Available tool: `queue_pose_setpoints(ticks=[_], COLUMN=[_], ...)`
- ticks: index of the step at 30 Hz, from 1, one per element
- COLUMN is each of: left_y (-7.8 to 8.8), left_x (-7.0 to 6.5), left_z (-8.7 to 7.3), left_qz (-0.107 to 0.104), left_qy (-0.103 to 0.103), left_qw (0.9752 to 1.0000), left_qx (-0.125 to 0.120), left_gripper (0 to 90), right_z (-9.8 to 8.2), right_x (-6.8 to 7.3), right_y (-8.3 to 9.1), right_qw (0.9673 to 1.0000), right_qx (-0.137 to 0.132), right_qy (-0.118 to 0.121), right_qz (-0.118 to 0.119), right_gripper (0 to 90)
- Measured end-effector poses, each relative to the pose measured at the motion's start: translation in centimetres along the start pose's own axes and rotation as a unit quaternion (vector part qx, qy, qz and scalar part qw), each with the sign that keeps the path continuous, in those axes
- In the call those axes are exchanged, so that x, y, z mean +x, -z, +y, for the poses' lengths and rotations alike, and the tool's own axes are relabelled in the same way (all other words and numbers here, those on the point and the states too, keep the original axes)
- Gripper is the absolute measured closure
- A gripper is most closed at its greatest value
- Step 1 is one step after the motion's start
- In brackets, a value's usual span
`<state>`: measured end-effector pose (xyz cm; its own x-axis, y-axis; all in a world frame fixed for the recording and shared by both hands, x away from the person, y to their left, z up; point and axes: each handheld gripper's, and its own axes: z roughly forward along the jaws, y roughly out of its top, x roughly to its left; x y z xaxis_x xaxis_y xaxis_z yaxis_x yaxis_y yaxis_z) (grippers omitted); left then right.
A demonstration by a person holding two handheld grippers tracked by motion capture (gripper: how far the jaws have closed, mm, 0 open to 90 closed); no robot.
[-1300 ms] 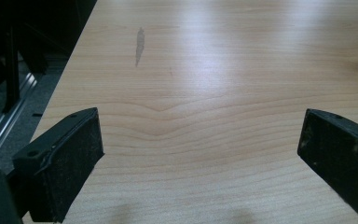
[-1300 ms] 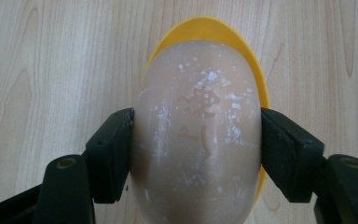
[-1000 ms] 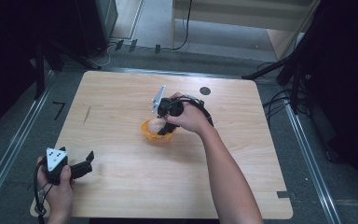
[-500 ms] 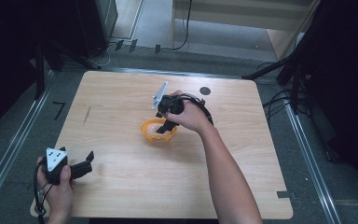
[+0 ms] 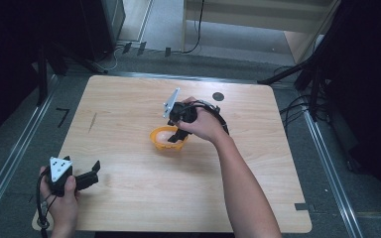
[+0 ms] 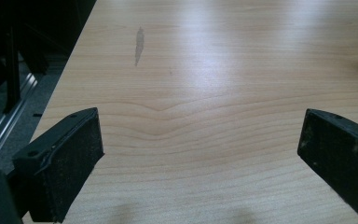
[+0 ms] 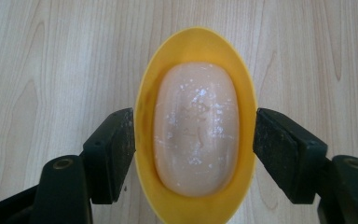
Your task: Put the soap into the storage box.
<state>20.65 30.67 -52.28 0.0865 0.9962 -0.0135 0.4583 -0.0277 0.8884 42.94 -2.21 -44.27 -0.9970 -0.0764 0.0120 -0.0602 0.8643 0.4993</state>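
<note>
Since a second ago: bowl barely shifted, right gripper jaws just closing on it.

High view: centre of table, left gripper parked near corner.

Left gripper view: jaws wide apart, idle over bare wood.

Right gripper view: pads clamped across yellow bowl's narrow sides, pale soap inside, for secure hold.

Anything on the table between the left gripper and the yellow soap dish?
Nothing: bare wood. In the high view the table is clear from the left gripper to the soap dish; the left gripper view agrees.
</note>
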Motion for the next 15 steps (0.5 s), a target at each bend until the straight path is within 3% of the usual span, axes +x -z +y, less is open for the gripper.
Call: queue_pose_setpoints(ticks=[15], left_y=[0.0], left_x=[-0.1], left_z=[0.0], left_qz=[0.002], left_qy=[-0.006], left_qw=[1.0000], left_qx=[0.001], left_gripper=[0.4], right_z=[-2.7], right_x=[1.5], right_y=[1.5], right_qw=[0.9998], right_qx=[-0.004], right_qy=[-0.018], right_qz=[-0.007], right_gripper=[25.8])
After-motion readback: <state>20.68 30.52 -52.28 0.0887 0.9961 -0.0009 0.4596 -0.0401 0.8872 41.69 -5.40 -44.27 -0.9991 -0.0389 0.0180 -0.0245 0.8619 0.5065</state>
